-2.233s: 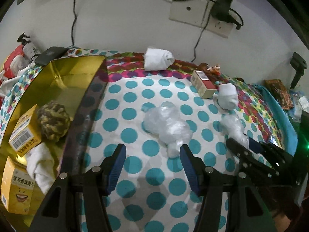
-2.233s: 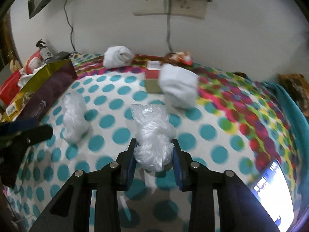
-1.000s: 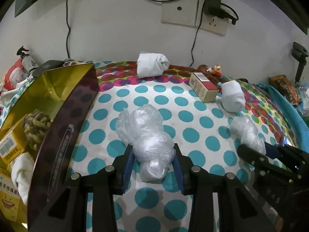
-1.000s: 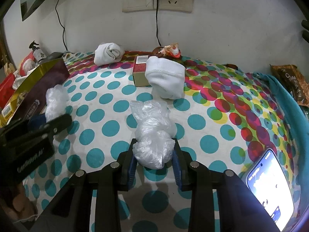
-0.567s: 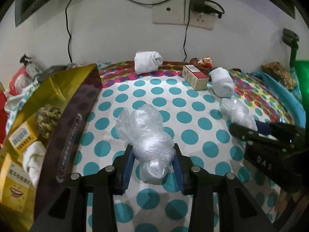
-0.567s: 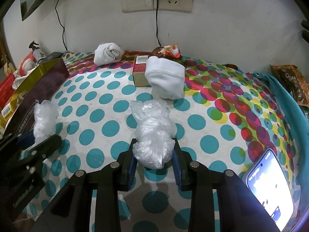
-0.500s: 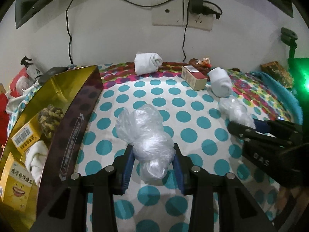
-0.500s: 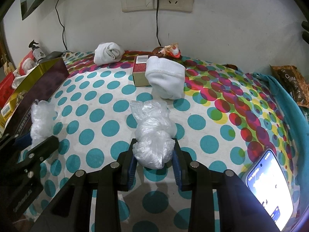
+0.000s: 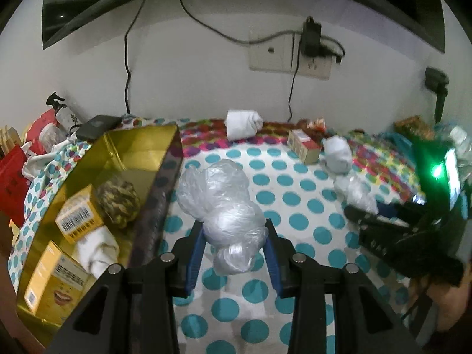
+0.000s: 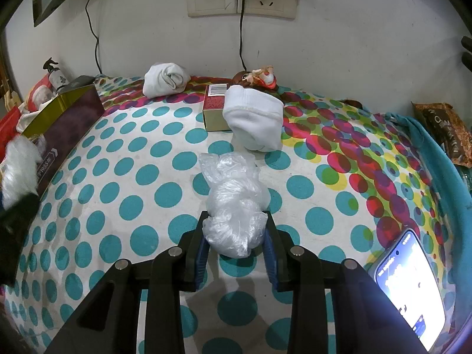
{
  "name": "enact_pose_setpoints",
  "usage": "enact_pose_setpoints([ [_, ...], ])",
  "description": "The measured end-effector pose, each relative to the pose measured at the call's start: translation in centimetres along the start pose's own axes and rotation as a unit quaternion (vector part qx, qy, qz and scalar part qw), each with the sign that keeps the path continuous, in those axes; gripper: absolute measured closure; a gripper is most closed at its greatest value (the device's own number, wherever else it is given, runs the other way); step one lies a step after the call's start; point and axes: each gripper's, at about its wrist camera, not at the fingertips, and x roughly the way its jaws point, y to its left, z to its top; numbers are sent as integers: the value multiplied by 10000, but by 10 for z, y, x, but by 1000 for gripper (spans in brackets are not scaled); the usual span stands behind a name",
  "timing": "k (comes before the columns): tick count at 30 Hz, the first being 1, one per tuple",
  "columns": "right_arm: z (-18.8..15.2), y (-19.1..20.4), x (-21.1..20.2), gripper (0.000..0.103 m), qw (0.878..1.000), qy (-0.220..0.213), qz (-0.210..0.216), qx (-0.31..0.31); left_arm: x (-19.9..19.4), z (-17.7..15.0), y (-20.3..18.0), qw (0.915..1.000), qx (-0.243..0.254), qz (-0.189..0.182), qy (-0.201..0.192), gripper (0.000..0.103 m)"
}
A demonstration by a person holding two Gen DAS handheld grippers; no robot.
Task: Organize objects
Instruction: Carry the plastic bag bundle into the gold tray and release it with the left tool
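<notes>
Bags first: your left gripper (image 9: 233, 247) is pinching a crumpled plastic bag (image 9: 221, 203) mid-frame beside the gold box (image 9: 118, 159), likely bound there; your right gripper (image 10: 236, 243) is squeezing another bag (image 10: 236, 206) at lower center.

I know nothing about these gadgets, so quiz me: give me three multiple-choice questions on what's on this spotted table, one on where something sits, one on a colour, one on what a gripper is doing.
1. Where is the camouflage-patterned ball?
A. inside the gold box
B. on the phone
C. beside the wall socket

2. What colour are most dots in the middle of the tablecloth?
A. orange
B. teal
C. black

3. What is the right gripper doing?
A. hanging open
B. clamping a sock
C. clamping a clear plastic bag

Answers:
1 A: the camouflage-patterned ball lies in the gold box next to yellow cartons.
2 B: the tablecloth shows teal dots.
3 C: the right gripper squeezes the plastic bag between its fingers.
</notes>
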Motion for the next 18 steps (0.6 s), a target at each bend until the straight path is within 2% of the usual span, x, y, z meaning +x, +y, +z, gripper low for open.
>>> enact_pose_setpoints([
  [4, 0, 0, 0, 72, 10000, 1, -10, -5, -17, 11, 13, 9997, -19, 6, -256, 65],
  [10, 1, 0, 0, 72, 10000, 2, -6, -2, -35, 18, 51, 9980, -276, -132, -561, 65],
  [13, 1, -1, 0, 72, 10000, 2, -5, -2, -35, 20, 75, 9974, -490, -37, -522, 65],
  [18, 1, 0, 0, 71, 10000, 1, -14, -7, -22, 27, 118, 9955, -937, 27, -156, 65],
])
